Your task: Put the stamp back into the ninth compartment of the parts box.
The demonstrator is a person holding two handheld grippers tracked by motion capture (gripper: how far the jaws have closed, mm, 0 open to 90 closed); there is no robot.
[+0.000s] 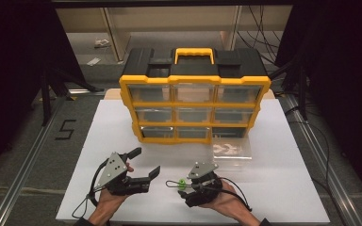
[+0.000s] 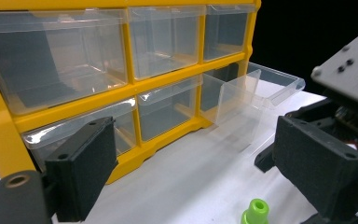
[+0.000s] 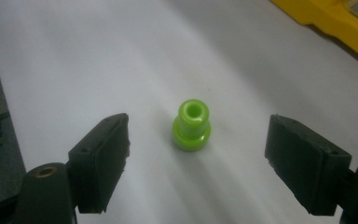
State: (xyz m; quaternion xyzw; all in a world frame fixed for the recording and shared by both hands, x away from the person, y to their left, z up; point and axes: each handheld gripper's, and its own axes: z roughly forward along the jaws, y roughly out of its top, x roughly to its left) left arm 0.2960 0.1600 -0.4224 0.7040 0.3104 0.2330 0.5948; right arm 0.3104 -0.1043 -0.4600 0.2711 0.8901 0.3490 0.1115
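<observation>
A small bright-green plastic bushing (image 3: 191,125) is being left standing upright on the white table board (image 1: 273,188), in front of the yellow-and-black drawer cabinet (image 1: 194,101). It is being straddled, untouched, by the wide-open right gripper (image 3: 198,161). The left gripper (image 1: 143,162) is being held open beside the bushing.

Both hands rest low, left gripper (image 1: 146,162) and right gripper (image 3: 196,161) with jaws spread wide.
</observation>
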